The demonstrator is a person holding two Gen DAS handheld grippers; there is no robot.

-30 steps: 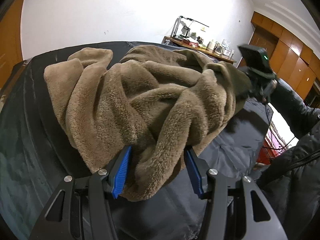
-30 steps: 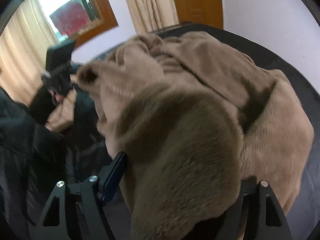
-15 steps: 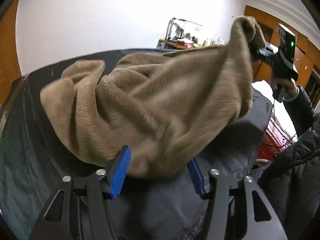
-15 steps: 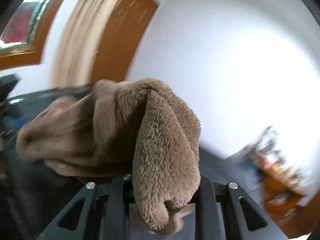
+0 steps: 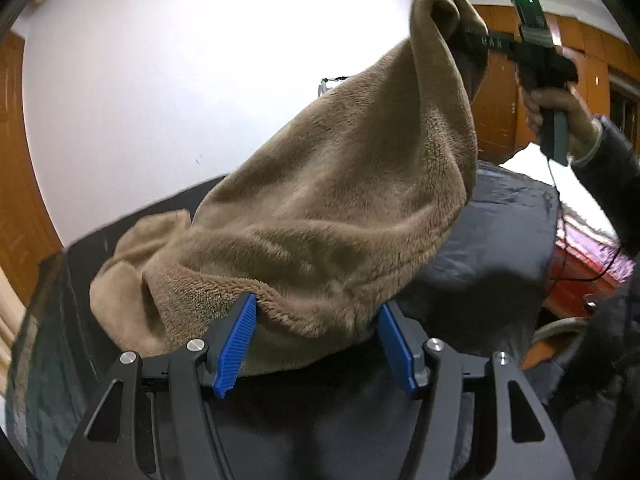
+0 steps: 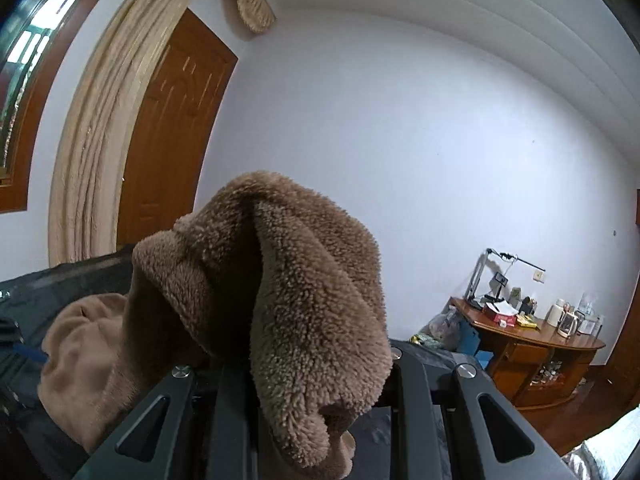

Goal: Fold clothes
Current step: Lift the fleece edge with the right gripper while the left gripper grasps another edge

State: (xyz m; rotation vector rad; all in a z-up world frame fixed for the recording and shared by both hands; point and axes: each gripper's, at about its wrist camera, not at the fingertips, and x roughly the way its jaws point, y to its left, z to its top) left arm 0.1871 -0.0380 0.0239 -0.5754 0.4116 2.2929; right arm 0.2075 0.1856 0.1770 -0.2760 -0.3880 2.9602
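Jaws: right gripper [image 5: 466,42] clamped on brown fleece garment [image 5: 340,216] high above bed [image 5: 500,248], left gripper [image 5: 316,340] gripping hem bunch; thick pile may slip loose.

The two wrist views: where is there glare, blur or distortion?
Left wrist view: the white wall is overexposed, straight lines bow from the fisheye, and the brown fleece garment is fairly sharp. Right wrist view: even light, the door and curtain curve strongly, and the near fleece is crisp.
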